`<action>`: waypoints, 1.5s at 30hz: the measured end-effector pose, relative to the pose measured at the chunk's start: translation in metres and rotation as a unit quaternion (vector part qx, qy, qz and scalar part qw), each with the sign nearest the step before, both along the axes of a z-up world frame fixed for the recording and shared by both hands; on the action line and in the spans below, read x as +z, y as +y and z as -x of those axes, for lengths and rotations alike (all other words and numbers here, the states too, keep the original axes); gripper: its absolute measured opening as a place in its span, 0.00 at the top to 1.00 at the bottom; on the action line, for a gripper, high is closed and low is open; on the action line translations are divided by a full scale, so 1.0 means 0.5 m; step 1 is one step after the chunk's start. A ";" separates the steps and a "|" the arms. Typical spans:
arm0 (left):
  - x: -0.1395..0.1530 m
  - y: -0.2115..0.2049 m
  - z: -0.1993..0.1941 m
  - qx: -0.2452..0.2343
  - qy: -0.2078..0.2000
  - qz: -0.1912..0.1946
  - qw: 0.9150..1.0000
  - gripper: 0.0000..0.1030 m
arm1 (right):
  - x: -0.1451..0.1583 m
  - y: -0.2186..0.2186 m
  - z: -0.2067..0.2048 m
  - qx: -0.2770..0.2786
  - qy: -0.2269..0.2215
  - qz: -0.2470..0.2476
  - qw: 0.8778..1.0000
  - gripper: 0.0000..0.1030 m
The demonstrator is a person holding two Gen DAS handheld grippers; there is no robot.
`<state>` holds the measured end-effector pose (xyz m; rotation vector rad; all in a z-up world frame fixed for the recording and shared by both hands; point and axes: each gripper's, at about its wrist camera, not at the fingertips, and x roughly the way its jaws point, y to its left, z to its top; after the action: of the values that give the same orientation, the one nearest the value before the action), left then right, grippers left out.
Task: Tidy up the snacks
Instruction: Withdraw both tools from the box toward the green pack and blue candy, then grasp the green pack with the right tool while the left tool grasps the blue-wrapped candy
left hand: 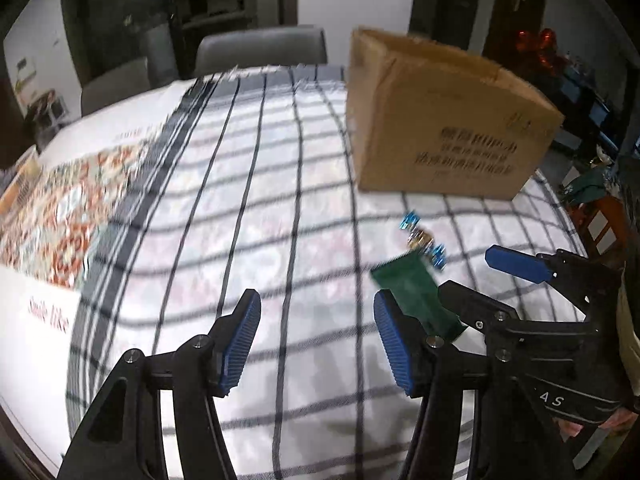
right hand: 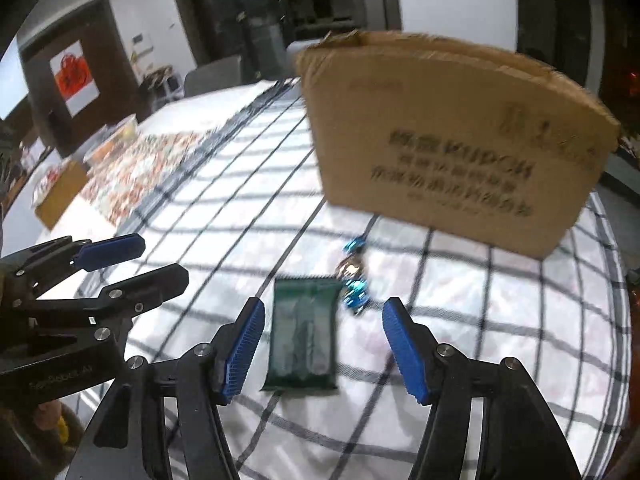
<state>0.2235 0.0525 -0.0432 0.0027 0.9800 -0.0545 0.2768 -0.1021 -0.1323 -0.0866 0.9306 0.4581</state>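
A dark green snack packet lies flat on the plaid tablecloth, and my right gripper hovers over it, open, with its blue pads clear of the packet's sides. A small candy in a shiny blue wrapper lies just beyond the packet. Behind both stands a brown cardboard box. My left gripper is open above bare cloth with nothing between its fingers. In the left wrist view the green packet is partly hidden by that gripper's right finger and by the right gripper.
A floral mat and a white sheet with red lettering cover the table's left side. Grey chairs stand at the far edge. A clear container and a small brown box sit at the far left.
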 end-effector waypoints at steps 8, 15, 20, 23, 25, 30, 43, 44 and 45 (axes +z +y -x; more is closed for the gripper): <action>-0.049 0.024 0.003 0.019 0.024 0.003 1.000 0.44 | -0.048 0.038 -0.005 0.026 0.017 0.025 0.999 0.40; -0.062 0.029 -0.006 0.023 0.035 0.007 0.999 0.44 | -0.074 0.054 -0.013 0.035 0.019 0.051 0.998 0.40; -0.065 0.027 -0.009 0.021 0.038 0.005 0.999 0.44 | -0.084 0.060 -0.008 0.036 0.008 0.070 0.997 0.42; -0.066 0.025 -0.008 0.019 0.040 0.002 0.999 0.44 | -0.083 0.067 0.000 0.045 -0.004 0.078 0.996 0.53; -0.064 0.024 -0.006 0.019 0.040 0.003 0.999 0.44 | -0.081 0.066 0.003 0.045 -0.007 0.080 0.996 0.55; -0.050 0.022 0.002 0.017 0.037 -0.001 0.999 0.44 | -0.062 0.048 0.020 0.036 -0.007 0.052 0.998 0.55; 0.037 -0.060 -0.030 -0.082 0.025 -0.001 0.996 0.44 | 0.047 -0.052 0.031 -0.064 -0.052 -0.016 0.996 0.55; 0.041 -0.071 -0.037 -0.094 0.022 0.001 0.995 0.44 | 0.051 -0.061 0.028 -0.071 -0.055 -0.019 0.996 0.55; 0.045 -0.085 -0.047 -0.112 0.019 0.003 0.994 0.44 | 0.055 -0.068 0.026 -0.075 -0.056 -0.021 0.995 0.55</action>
<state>0.2469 0.0099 -0.0209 0.1066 1.0139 -0.2636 0.2635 -0.1361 -0.1048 -0.0038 0.8113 0.3293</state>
